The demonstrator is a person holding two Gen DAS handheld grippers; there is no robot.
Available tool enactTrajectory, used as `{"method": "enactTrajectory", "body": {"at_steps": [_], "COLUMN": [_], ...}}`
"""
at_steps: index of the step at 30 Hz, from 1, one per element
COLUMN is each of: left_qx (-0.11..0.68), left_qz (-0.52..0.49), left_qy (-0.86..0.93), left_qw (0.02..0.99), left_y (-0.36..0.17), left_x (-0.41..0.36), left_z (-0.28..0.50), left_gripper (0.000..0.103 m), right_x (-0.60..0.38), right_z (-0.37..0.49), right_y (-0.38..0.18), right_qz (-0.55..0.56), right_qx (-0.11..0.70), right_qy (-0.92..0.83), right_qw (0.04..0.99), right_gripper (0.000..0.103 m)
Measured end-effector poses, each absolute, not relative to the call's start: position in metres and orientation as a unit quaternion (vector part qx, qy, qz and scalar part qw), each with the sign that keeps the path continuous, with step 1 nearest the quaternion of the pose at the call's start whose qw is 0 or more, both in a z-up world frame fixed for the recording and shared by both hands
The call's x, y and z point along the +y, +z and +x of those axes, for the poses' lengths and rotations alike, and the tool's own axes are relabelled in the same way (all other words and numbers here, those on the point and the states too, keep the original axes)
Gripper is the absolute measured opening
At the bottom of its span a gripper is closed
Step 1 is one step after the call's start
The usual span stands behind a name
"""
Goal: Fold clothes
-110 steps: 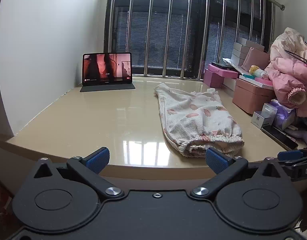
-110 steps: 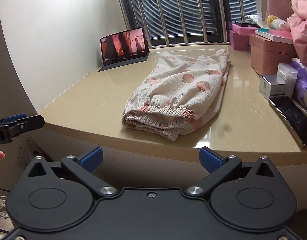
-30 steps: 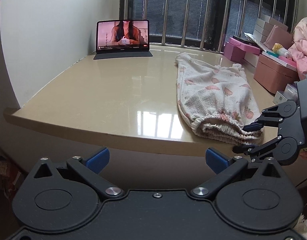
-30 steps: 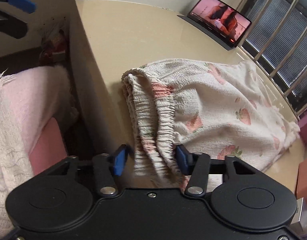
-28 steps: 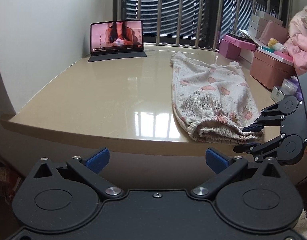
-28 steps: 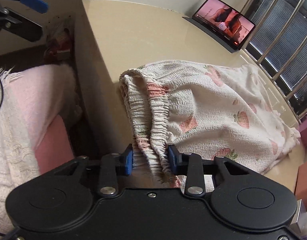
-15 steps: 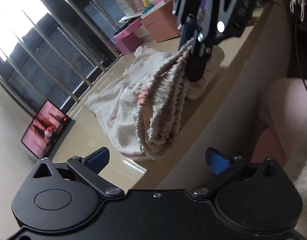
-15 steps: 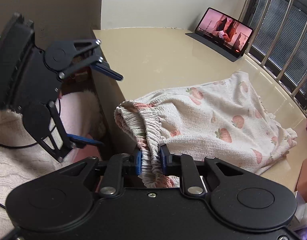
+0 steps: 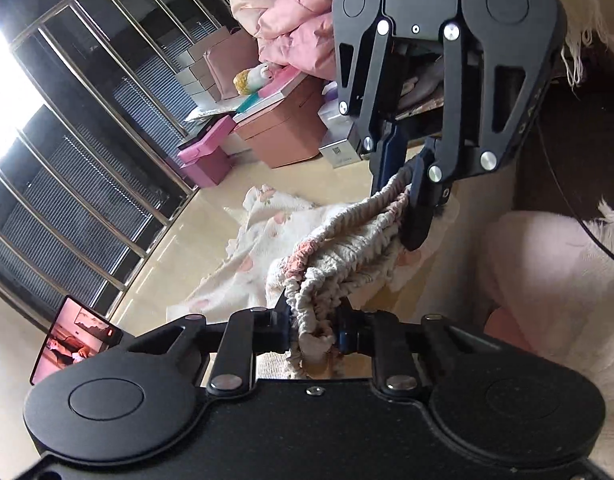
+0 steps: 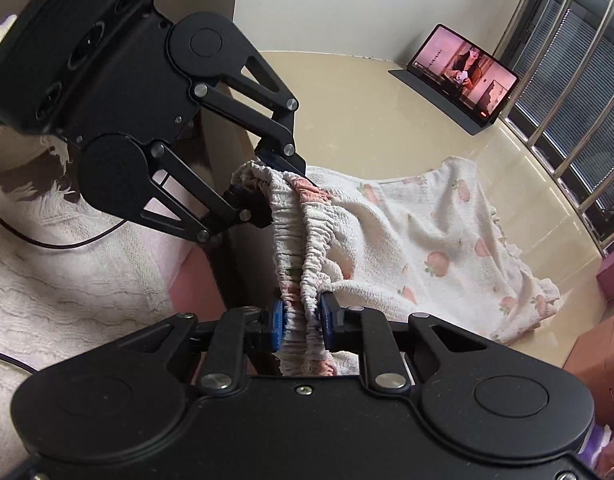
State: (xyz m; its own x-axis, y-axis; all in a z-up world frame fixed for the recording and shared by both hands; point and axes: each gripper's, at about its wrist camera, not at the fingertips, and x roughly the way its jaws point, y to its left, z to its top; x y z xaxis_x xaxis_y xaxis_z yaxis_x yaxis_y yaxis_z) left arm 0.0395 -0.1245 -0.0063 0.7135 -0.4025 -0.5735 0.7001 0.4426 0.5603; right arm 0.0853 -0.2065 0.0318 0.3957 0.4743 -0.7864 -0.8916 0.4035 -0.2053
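Note:
White strawberry-print shorts [image 10: 427, 232] lie on the beige table [image 10: 371, 120] with the gathered elastic waistband lifted at the front edge. My left gripper [image 9: 313, 330] is shut on one end of the waistband [image 9: 347, 248]. My right gripper [image 10: 301, 318] is shut on the other end of the waistband [image 10: 303, 240]. Each gripper shows in the other's view: the right one [image 9: 403, 184] above, the left one [image 10: 267, 184] at the left. The band stretches between them.
A tablet [image 10: 463, 76] playing video stands at the table's far corner by the barred window [image 10: 579, 80]. Pink boxes [image 9: 283, 128] and a heap of pink clothing [image 9: 295, 24] crowd the table's right side. A pink-white knitted lap [image 10: 67, 264] lies below the front edge.
My left gripper has closed on the near end of the waistband, which it only faced half a second ago. The right gripper keeps its grip; the band is raised between them.

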Motion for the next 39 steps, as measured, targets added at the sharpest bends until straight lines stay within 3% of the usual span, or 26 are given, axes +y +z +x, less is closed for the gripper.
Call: {"method": "enactTrajectory", "body": {"at_steps": [7,11,15,18,20,21,22,27,29,32,39], "left_qx": [0.296,0.373,0.435,0.463,0.469,0.472,0.468,0.418,0.396,0.357,0.356], "left_qz": [0.353,0.316,0.28,0.267,0.267,0.267,0.263,0.2,0.178,0.156,0.061], "left_qy": [-0.303,-0.269,-0.251,-0.218,-0.187,-0.171,-0.163,-0.158,-0.162,-0.163,-0.143], "left_qw": [0.834,0.83,0.818,0.816,0.821,0.823,0.828,0.872,0.886,0.906,0.921], "left_y": [0.047,0.03,-0.011,-0.046,-0.061,-0.068,-0.069,-0.04,-0.02,0.008,0.025], "left_x": [-0.165,-0.185,-0.192,-0.196,-0.193,-0.191,-0.186,-0.145,-0.128,-0.103,-0.05], "left_z": [0.189,0.294,0.372,0.409,0.426,0.435,0.437,0.426,0.412,0.369,0.252], "left_gripper": [0.02,0.021,0.024,0.042,0.066,0.071,0.073,0.085,0.097,0.103,0.103], "right_x": [-0.225,-0.223,-0.218,-0.22,-0.227,-0.231,-0.235,-0.269,-0.277,-0.275,-0.242], "right_z": [0.216,0.322,0.399,0.435,0.449,0.452,0.453,0.43,0.405,0.354,0.235], "right_y": [0.09,0.083,0.041,0.005,-0.015,-0.022,-0.027,-0.011,0.006,0.029,0.031], "right_qz": [-0.276,-0.25,-0.236,-0.22,-0.208,-0.202,-0.196,-0.112,-0.089,-0.092,-0.104], "right_qx": [0.358,0.391,0.437,0.462,0.468,0.468,0.465,0.413,0.384,0.348,0.336], "right_qy": [0.399,0.356,0.324,0.304,0.288,0.28,0.274,0.285,0.292,0.287,0.254], "right_qw": [0.798,0.811,0.805,0.803,0.809,0.814,0.819,0.858,0.872,0.888,0.901], "right_gripper": [0.019,0.02,0.021,0.025,0.034,0.053,0.073,0.093,0.094,0.101,0.103]}}
